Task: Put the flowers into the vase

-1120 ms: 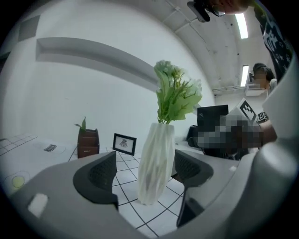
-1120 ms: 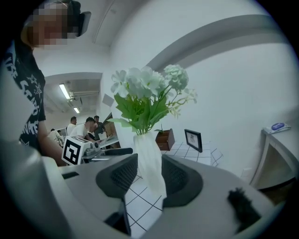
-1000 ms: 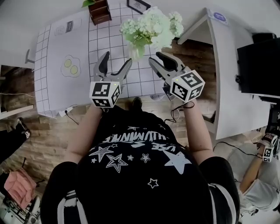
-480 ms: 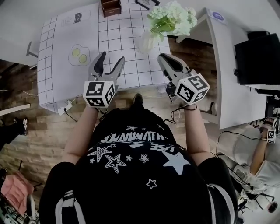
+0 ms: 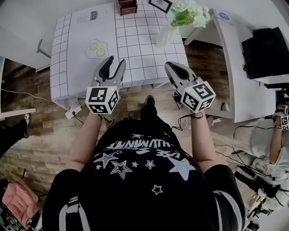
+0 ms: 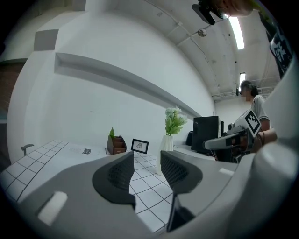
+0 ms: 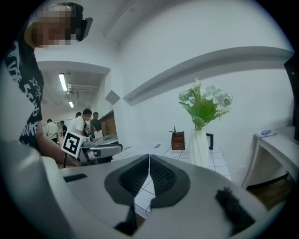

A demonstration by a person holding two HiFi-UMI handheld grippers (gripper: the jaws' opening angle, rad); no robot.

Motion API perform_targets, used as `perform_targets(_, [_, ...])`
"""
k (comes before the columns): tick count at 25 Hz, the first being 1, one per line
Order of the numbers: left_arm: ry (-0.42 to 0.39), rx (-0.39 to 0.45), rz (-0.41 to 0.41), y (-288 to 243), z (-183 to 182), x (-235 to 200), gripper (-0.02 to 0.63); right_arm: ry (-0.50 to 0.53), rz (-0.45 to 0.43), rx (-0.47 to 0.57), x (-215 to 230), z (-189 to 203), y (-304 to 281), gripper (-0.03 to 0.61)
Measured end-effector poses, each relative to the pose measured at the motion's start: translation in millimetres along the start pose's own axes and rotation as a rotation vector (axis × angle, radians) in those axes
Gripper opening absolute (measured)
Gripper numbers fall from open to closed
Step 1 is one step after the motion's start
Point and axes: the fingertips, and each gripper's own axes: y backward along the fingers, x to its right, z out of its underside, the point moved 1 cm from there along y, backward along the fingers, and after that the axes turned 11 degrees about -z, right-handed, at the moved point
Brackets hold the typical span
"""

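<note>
Flowers (image 5: 189, 12): white blooms with green leaves, standing in the vase at the table's far right corner.
Vase (image 5: 163, 36): white, upright on the checked table (image 5: 135, 58).
Left gripper (image 5: 113, 63): over the table's near edge, well apart from the vase. Its jaws are closing, with a gap between them and nothing in it.
Right gripper (image 5: 173, 67): at the near right corner, jaws pressed together, empty.
Far edge: wooden box (image 5: 128, 6), picture frame (image 5: 160, 4).

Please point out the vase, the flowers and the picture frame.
vase (image 7: 199, 148), right gripper view, middle of its white body
flowers (image 7: 203, 111), right gripper view, green leaves at centre
picture frame (image 6: 139, 146), left gripper view, its centre
</note>
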Motion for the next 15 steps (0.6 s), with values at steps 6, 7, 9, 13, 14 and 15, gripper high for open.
perform_targets(6, [0.024, -0.006, -0.005, 39, 7, -18, 0.121, -0.066, 0.052, 0.031, -36, 13, 7, 0.012])
perform_targets(7, [0.026, -0.003, 0.003, 43, 6, -18, 0.121, -0.068, 0.067, 0.032, -42, 14, 10, 0.012])
perform_targets(9, [0.021, 0.006, 0.025, 50, 5, -15, 0.083, -0.068, 0.094, 0.035, -53, 17, 15, 0.012])
perform_targets(13, [0.022, 0.003, 0.087, 63, 3, -6, 0.009, -0.060, 0.119, 0.040, -72, 19, 25, 0.011])
perform_targets(14, [0.026, -0.003, 0.105, 67, 3, -2, 0.009, -0.058, 0.123, 0.042, -76, 18, 28, 0.011])
perform_targets(15, [0.027, -0.007, 0.119, 70, 3, 1, 0.009, -0.055, 0.125, 0.043, -78, 18, 30, 0.011])
